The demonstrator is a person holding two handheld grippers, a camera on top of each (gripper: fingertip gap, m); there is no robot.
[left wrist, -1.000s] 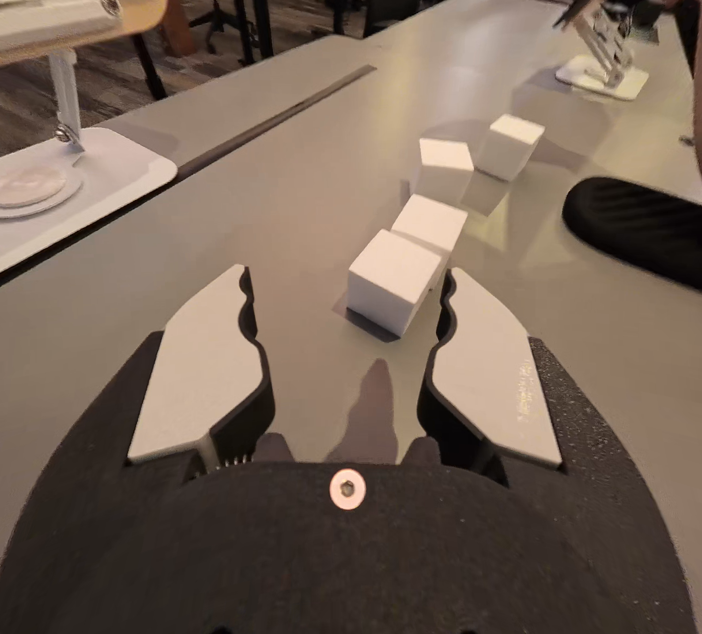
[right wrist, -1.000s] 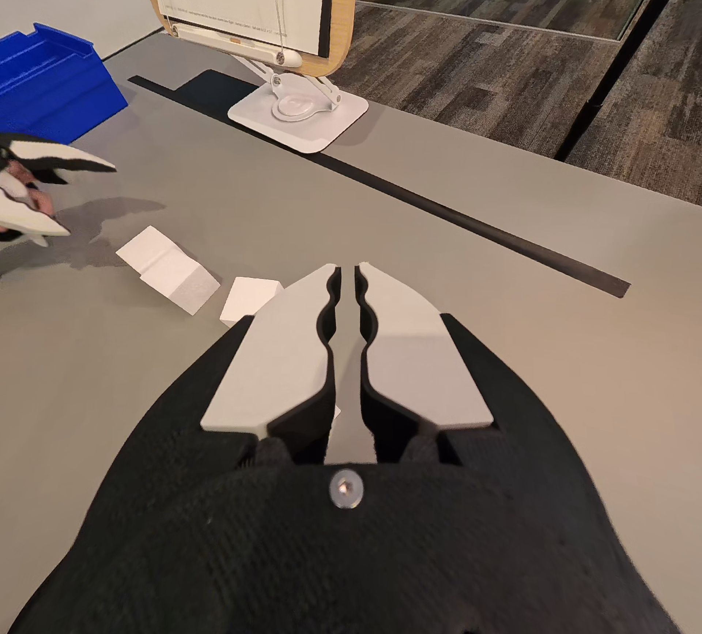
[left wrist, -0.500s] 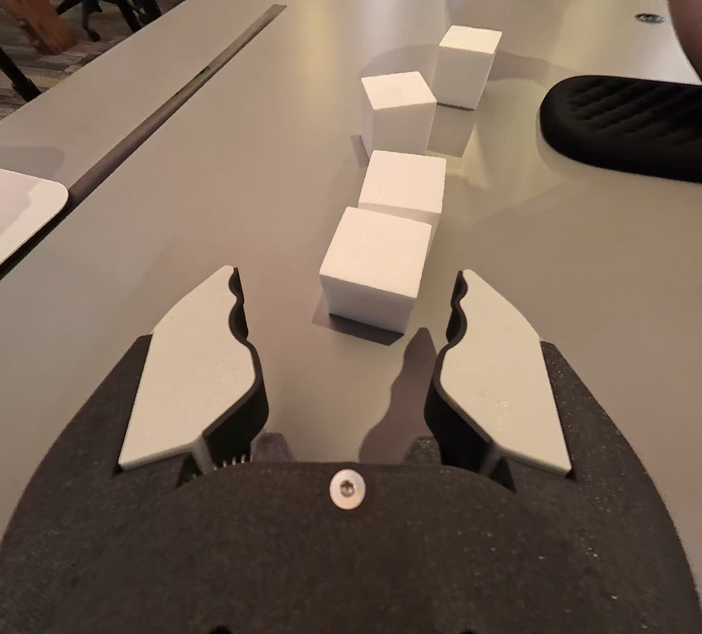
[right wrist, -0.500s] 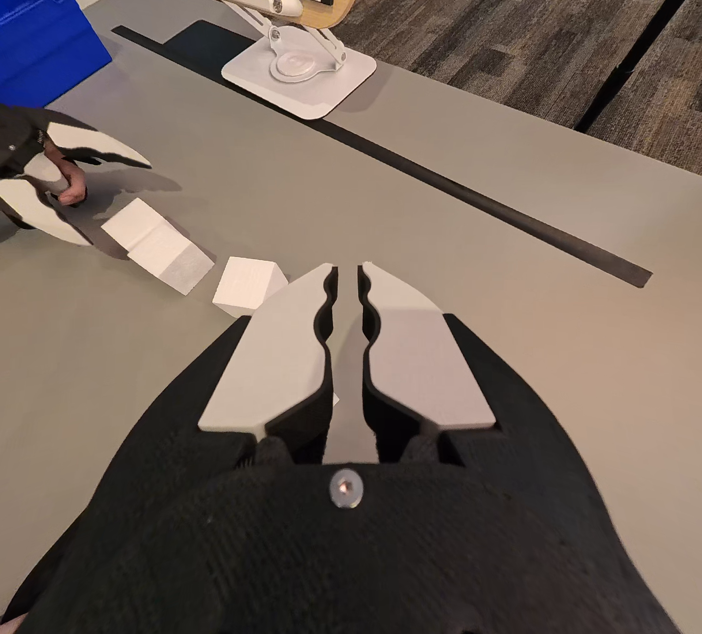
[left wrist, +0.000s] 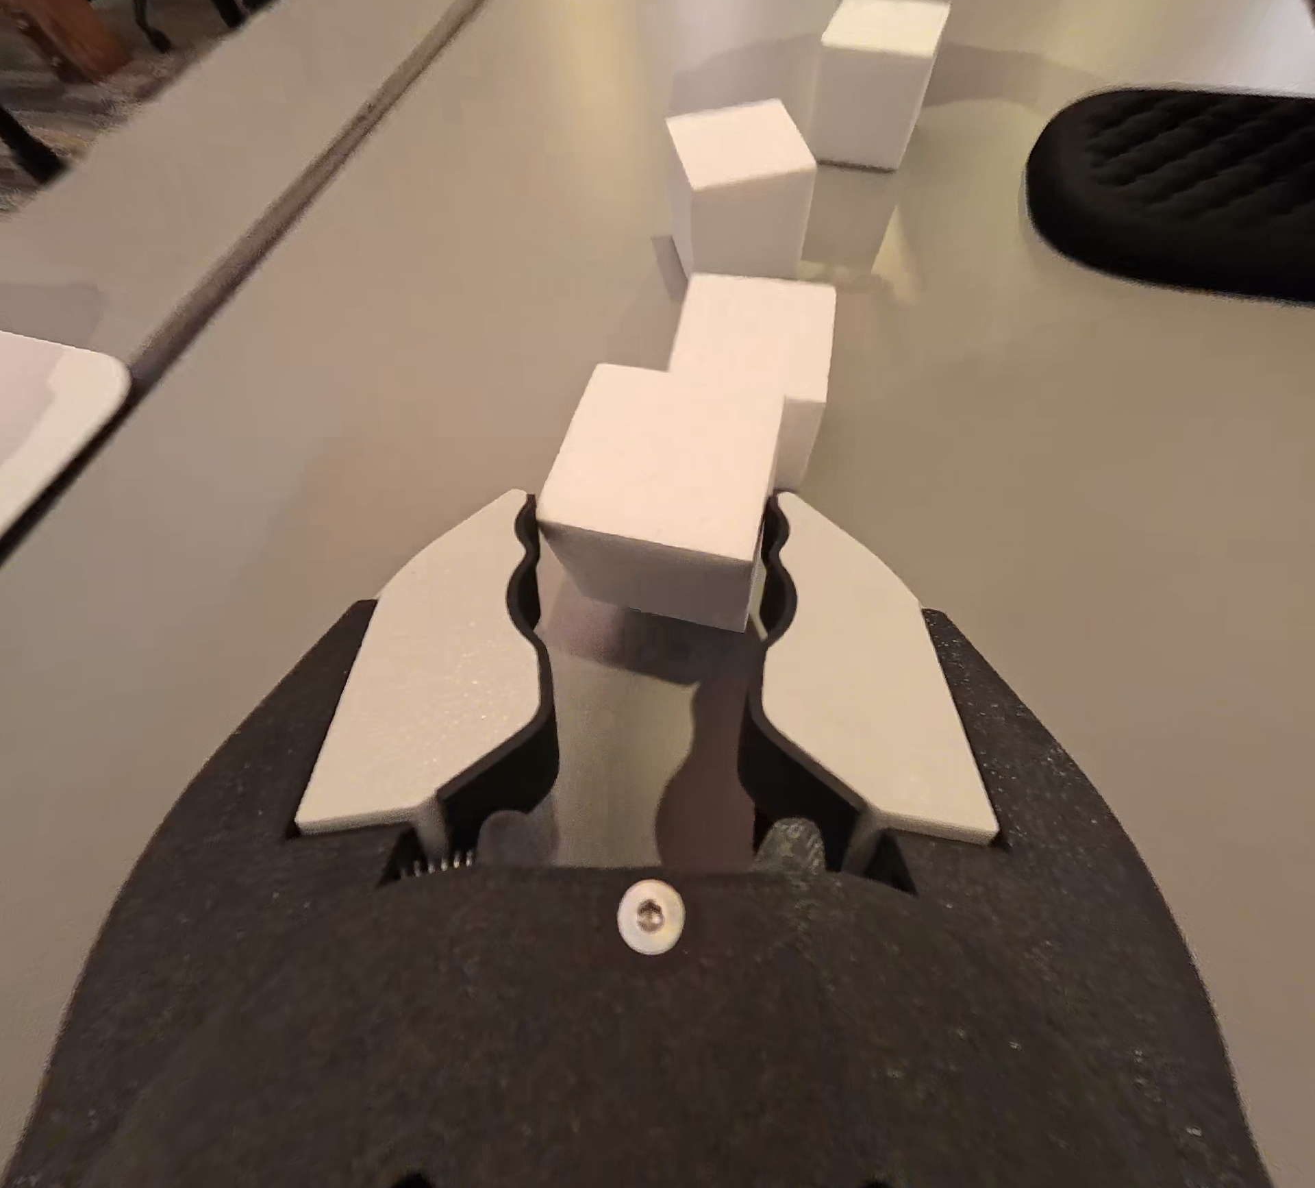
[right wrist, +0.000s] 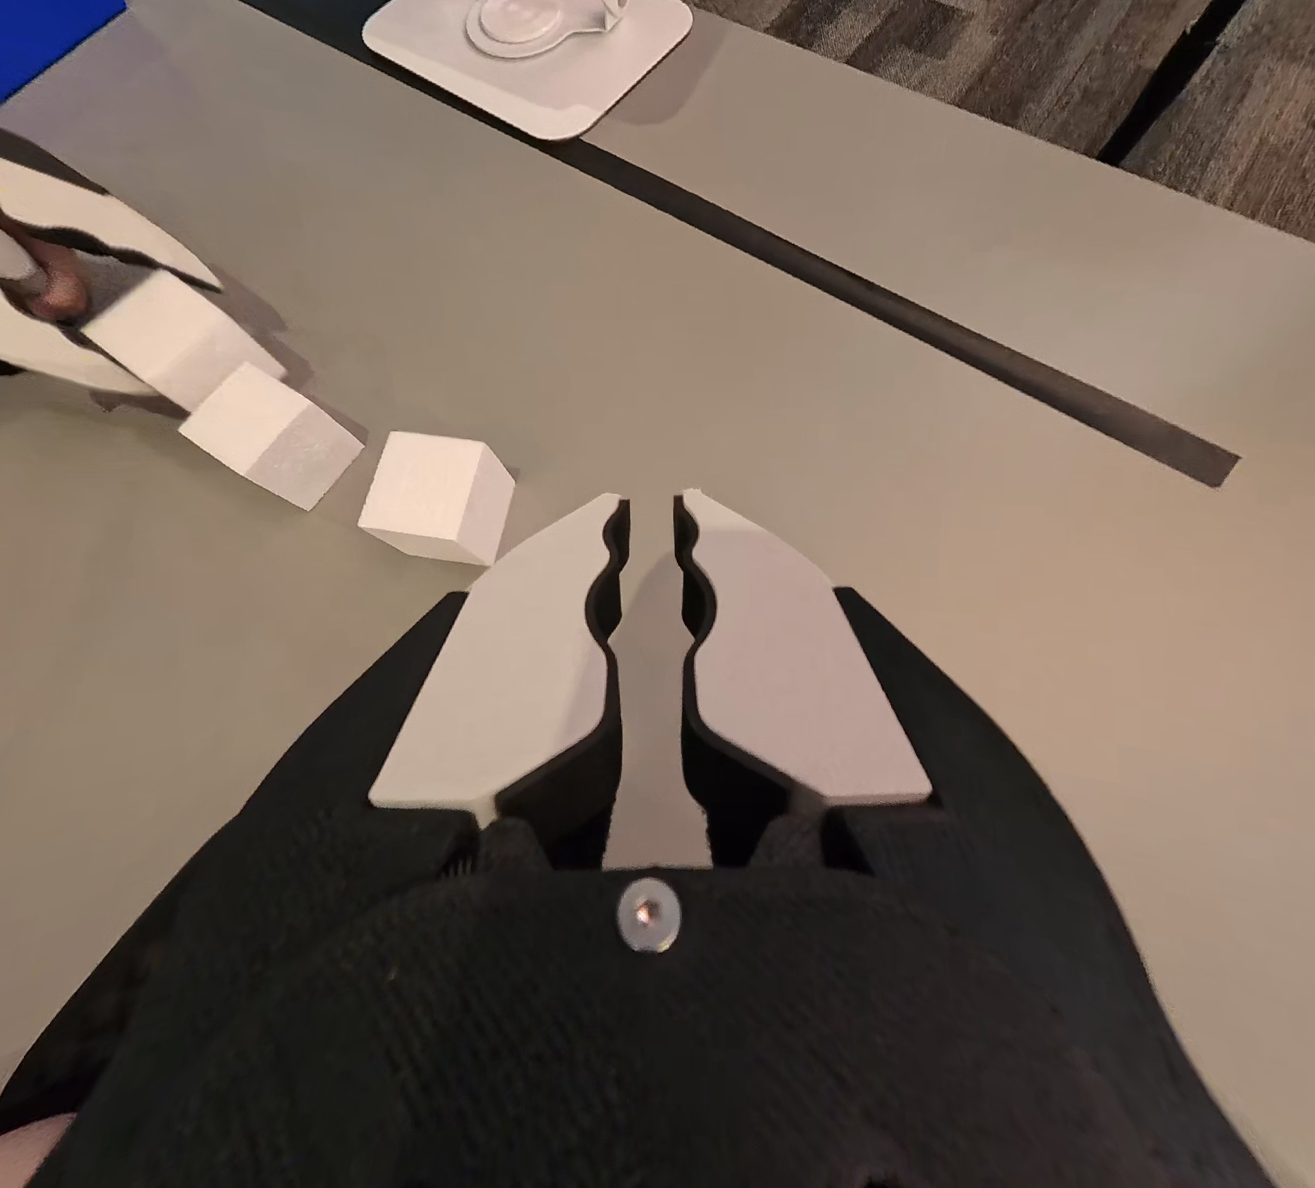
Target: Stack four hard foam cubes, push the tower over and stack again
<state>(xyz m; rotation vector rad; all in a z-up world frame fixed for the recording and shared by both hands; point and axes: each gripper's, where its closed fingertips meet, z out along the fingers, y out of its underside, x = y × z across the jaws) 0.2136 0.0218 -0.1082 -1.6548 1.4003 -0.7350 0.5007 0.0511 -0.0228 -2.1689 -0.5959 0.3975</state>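
The left gripper (left wrist: pixel 649 524) fingers clasp the nearest cube (left wrist: pixel 658 488) of the row; the right gripper (right wrist: pixel 651 502), nearly closed, holds nothing.

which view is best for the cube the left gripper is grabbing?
Left wrist view: the nearest cube sits centred between the left gripper fingertips, top and front faces clear. Right wrist view shows that cube far off at the left edge, partly hidden by gripper fingers.
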